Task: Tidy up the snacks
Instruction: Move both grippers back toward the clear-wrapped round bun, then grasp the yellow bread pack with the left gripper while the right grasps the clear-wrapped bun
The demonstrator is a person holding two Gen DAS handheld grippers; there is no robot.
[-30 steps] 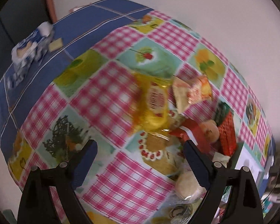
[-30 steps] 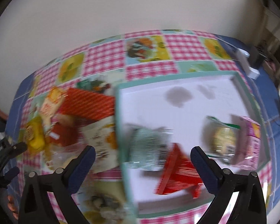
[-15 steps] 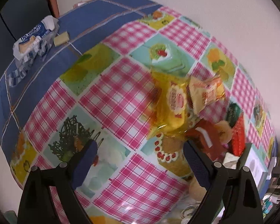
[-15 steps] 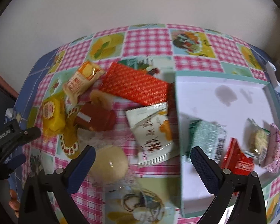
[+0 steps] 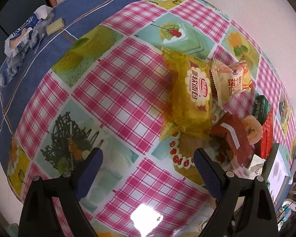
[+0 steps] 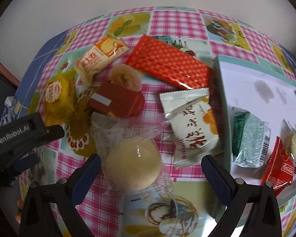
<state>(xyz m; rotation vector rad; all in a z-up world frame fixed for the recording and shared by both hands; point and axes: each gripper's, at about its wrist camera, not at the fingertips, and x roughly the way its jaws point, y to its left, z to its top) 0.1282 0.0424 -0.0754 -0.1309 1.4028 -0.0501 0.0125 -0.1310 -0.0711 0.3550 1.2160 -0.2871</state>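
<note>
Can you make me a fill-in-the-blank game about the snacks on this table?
1. The big flat wafer packet lying beside the tray is coloured ____.
2. The green packet lies inside the white ____.
3. The pale round bun sits between the fingers of the ____ gripper, which is open.
4. The soft bread packet ahead of the left gripper is coloured ____.

Missing words: red; tray; right; yellow

Your loose snacks lie heaped flat: a clear-wrapped pale bun (image 6: 133,166) at centre, a white packet (image 6: 193,127) at 2 o'clock, a yellow bread pack (image 6: 58,98) at 10 o'clock.
</note>
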